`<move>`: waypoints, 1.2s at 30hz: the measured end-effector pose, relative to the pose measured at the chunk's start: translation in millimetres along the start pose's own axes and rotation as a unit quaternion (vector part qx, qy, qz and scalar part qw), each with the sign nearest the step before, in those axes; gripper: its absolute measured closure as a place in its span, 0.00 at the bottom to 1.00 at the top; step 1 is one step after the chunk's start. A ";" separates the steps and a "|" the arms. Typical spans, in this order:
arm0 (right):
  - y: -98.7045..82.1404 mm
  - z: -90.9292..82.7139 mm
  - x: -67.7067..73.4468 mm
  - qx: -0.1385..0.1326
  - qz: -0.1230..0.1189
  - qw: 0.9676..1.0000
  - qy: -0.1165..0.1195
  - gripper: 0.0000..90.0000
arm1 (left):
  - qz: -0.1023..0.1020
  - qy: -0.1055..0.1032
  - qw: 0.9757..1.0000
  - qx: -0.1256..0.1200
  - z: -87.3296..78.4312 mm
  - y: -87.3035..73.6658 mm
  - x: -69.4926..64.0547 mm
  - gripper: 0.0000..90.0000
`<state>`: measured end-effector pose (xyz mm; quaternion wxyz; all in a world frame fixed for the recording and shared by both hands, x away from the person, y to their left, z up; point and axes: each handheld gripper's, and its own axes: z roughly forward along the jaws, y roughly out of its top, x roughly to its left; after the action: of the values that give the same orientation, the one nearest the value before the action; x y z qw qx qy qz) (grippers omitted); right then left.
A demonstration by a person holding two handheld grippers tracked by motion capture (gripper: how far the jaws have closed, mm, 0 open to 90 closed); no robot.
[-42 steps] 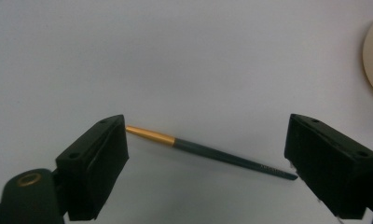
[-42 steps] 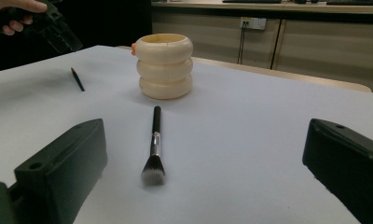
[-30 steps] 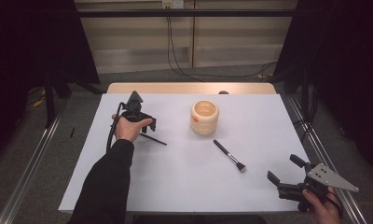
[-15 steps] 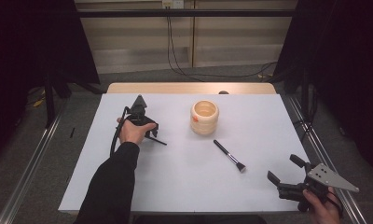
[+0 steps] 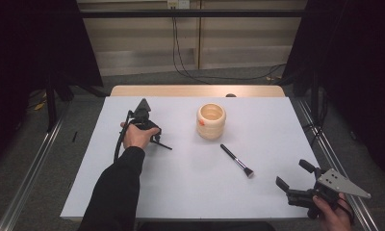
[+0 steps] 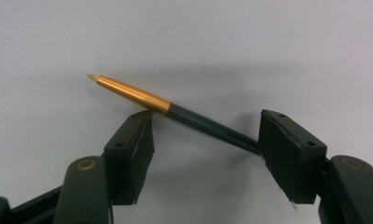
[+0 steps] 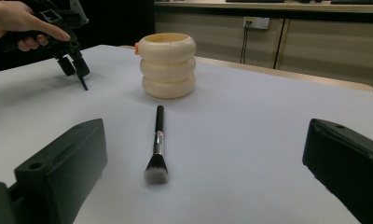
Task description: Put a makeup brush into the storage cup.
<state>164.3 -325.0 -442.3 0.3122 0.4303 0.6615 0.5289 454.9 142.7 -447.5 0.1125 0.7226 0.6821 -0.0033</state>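
On the left half of the white table, the left gripper points down over a thin brush with a gold ferrule and dark handle, which lies flat on the tabletop between its jaws. The jaws have just been closing and now stand half apart around the handle; the pads seem to touch it at either side without clamping it. To the right of it stands a cream ribbed holder, near the table's middle and far side. A black makeup brush with a silver ferrule lies nearer, right of centre, bristles toward the near edge. At the near right corner the right gripper hovers with its jaws wide apart, holding nothing.
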 end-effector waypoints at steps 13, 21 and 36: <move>0.0 0.1 -0.2 -0.001 -0.004 1.000 0.002 0.00 | 0.017 0.065 0.998 -0.005 6.0 -1.2 -15.9 0.39; 0.0 0.0 0.1 0.002 -0.003 1.000 0.002 0.00 | 0.044 0.069 0.997 0.000 1.2 -1.9 -9.3 0.58; -0.3 0.7 -0.7 0.002 -0.003 1.000 0.002 0.00 | 0.076 0.057 0.995 -0.001 -0.9 -1.7 -3.8 0.91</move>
<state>165.1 -325.3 -442.7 0.3113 0.4279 0.6643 0.5280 452.8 139.2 -446.3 0.0741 0.7714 0.6302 0.0477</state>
